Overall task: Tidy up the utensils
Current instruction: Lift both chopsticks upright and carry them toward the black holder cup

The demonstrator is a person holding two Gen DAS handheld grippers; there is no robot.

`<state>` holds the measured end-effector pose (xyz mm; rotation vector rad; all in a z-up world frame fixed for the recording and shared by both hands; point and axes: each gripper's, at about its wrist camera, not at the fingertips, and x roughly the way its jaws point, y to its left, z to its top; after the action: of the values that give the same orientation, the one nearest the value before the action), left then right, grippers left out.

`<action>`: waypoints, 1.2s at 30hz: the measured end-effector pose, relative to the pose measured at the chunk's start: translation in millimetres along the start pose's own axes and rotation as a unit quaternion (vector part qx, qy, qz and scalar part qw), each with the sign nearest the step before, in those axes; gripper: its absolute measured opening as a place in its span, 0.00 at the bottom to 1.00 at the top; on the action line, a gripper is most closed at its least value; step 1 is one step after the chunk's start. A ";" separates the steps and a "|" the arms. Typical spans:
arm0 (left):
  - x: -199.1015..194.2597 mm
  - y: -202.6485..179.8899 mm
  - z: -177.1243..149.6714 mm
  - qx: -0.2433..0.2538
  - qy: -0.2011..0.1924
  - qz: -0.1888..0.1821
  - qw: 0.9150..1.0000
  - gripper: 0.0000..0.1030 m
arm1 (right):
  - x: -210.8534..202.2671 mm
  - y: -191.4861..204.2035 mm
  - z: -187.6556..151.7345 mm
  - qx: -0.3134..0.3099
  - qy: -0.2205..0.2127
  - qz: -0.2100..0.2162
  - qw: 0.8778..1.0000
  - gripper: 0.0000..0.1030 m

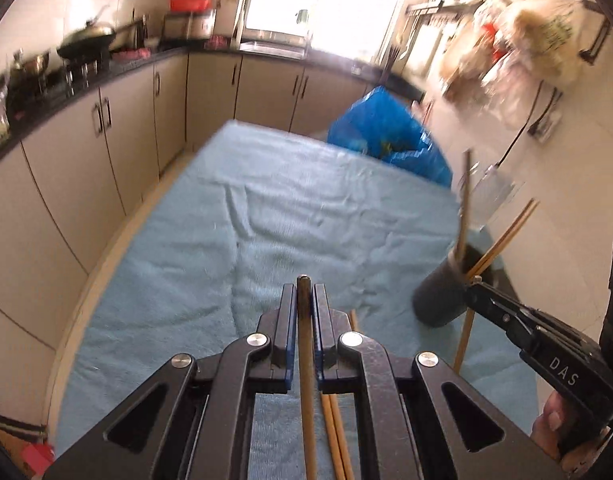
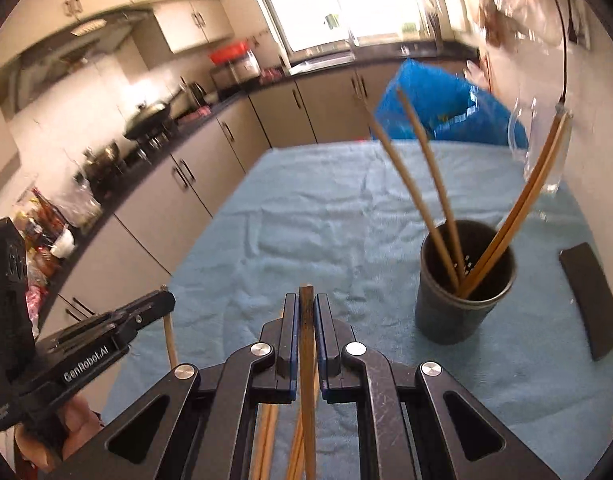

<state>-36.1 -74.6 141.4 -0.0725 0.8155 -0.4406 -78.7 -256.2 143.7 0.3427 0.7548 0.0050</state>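
A blue cloth [image 1: 290, 208] is spread over the table. On it, near the right side, a dark cup [image 2: 464, 284] is stood upright. Four chopsticks [image 2: 430, 184] are seen leaning in the cup, two to the left and two to the right.

The left gripper [image 1: 305, 300] is held above the cloth. Its jaws are pressed together on one chopstick [image 1: 306, 364], which is caught between the blue pads with its dark tip poking out in front. More loose sticks [image 1: 336, 440] are seen lying on the cloth under it.

The right gripper [image 2: 306, 308] is clamped the same way on another chopstick [image 2: 307, 380], whose tip is also stuck out past the pads. More loose sticks [image 2: 266, 440] are seen below this gripper. The cup is found just ahead and to its right.

A black flat thing [image 2: 590, 300] is laid on the cloth, right of the cup. A clear glass [image 2: 542, 152] is stood behind the cup, and a blue bag [image 2: 434, 96] is seen past the far edge of the table. Kitchen cupboards [image 1: 118, 152] are lined along the left wall, with a wok [image 1: 88, 38] on the stove.
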 end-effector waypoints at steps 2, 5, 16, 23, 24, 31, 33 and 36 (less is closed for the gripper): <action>-19.2 -3.4 0.4 0.006 -0.021 -0.002 1.000 0.07 | -15.7 3.4 -3.2 -0.005 -0.022 0.005 1.000 0.08; -36.7 -8.3 0.4 0.012 -0.039 -0.009 0.999 0.07 | -36.3 4.7 -10.0 -0.010 -0.046 0.010 0.999 0.08; -60.2 -20.8 -0.3 0.023 -0.061 -0.013 0.998 0.06 | -74.4 -1.7 -10.6 -0.009 -0.094 0.021 0.995 0.08; -59.4 -23.0 -1.4 0.025 -0.060 -0.013 0.998 0.06 | -79.4 -8.6 -10.8 -0.001 -0.103 0.019 0.994 0.08; -59.3 -23.4 -1.8 0.025 -0.060 -0.013 0.998 0.06 | -81.5 -9.1 -10.2 0.000 -0.106 0.018 0.994 0.08; -63.9 -26.1 -1.6 0.027 -0.064 -0.015 0.997 0.06 | -93.2 -14.3 -10.2 0.005 -0.120 0.017 0.993 0.08; -65.8 -27.3 -1.2 0.029 -0.064 -0.017 0.997 0.06 | -95.7 -16.0 -10.6 0.007 -0.123 0.015 0.992 0.08; -69.7 -29.7 -0.9 0.029 -0.068 -0.018 0.997 0.06 | -99.0 -19.0 -10.7 0.011 -0.127 0.014 0.992 0.08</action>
<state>-89.1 -73.0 195.6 -0.0618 0.6674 -0.4877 -160.5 -283.4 197.0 0.3671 0.4991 -0.0196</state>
